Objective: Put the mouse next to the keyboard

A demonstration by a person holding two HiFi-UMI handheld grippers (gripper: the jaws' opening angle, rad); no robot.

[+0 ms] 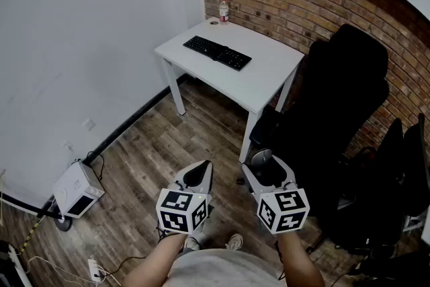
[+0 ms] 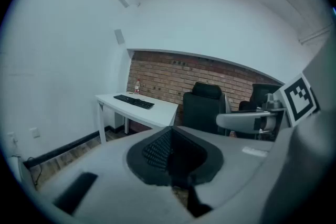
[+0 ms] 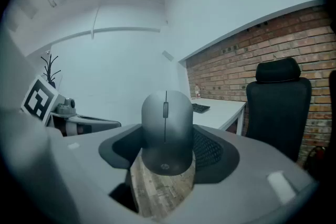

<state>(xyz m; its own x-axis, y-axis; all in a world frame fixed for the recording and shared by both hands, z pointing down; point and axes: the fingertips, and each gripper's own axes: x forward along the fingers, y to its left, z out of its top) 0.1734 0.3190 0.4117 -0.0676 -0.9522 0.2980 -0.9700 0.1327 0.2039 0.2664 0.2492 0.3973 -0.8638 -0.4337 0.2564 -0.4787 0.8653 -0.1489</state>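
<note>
Right gripper view: we list the mouse clamped in our right gripper, long axis pointing away, the keyboard far ahead-left on the white desk; left gripper closed, empty.

The mouse looks matt grey plastic. The table is smooth white, the floor grained wood, the wall rough brick.
</note>
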